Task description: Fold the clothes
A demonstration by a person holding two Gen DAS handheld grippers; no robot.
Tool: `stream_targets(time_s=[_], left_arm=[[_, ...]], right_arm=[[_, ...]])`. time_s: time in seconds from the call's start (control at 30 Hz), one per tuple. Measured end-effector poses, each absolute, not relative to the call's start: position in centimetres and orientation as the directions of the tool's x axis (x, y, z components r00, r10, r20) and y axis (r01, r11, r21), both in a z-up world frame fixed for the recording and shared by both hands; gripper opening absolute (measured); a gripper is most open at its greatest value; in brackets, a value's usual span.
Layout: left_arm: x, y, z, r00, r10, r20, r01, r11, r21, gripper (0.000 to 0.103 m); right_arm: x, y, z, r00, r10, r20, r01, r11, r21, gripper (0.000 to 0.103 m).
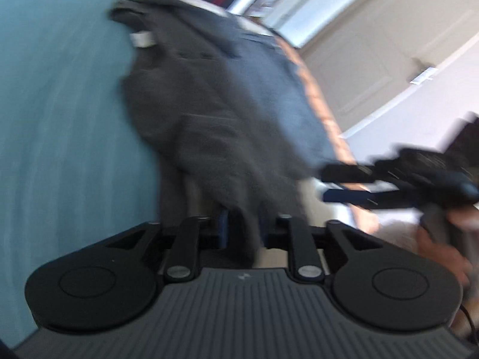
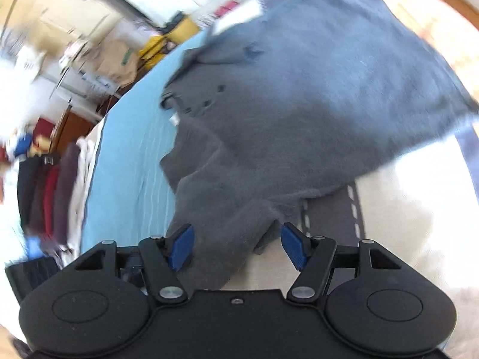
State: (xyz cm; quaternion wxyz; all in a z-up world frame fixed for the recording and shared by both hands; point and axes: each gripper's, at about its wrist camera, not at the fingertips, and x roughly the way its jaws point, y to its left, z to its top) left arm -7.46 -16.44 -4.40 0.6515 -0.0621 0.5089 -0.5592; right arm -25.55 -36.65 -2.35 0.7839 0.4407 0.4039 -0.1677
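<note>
A dark grey buttoned shirt [image 1: 209,104] with a white label [image 1: 143,39] lies partly on a blue bed cover [image 1: 60,119] and is lifted at its near end. My left gripper [image 1: 242,221] is shut on a fold of that near end, and the cloth runs between its blue pads. My right gripper [image 1: 335,182] hovers at the right of the left wrist view, off the shirt's edge. In the right wrist view the shirt [image 2: 284,104] drapes toward the right gripper [image 2: 236,245], which is open. A cloth corner hangs between its spread blue pads [image 2: 181,248], gripped by neither. Both views are blurred.
A person's hand [image 1: 443,239] holds the right gripper. The blue bed cover [image 2: 128,164] runs left. Hanging clothes [image 2: 51,191] and clutter stand beyond the bed. A white cushion [image 2: 404,209] lies at right, wooden floor [image 2: 419,15] beyond, a pale door [image 1: 374,59] behind.
</note>
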Motion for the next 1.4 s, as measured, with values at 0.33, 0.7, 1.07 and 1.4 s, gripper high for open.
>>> stream_targets(time_s=[0.33,0.7,1.07,1.4], left_arm=[[-12.8,-17.9,-4.8,0.001,-0.642,-0.767,0.918,0.305,-0.254,0.042],[-15.0,-19.6,-6.6,0.069,-0.626,-0.777,0.963,0.245,-0.113,0.015],[-8.6,-16.8,-5.6,-0.032,-0.817,-0.576,0.751,0.36,-0.553,0.006],[-6.5,-16.3,-7.3,-0.101,-0.885,-0.455,0.547,0.333,-0.768,0.006]], right_arm=[[-23.2,-36.7,-0.5,0.426,0.207,-0.881,0.345,0.863,0.369,0.069],[-19.4,-34.6,-5.4,0.285,0.172,-0.943,0.242,0.939,0.244,0.067],[-19.5,-41.6,-7.5,0.465,0.388,-0.796,0.415,0.699,0.583,0.067],[-20.4,-40.7,-5.8,0.617,0.35,-0.705,0.311,0.714,0.628,0.012]])
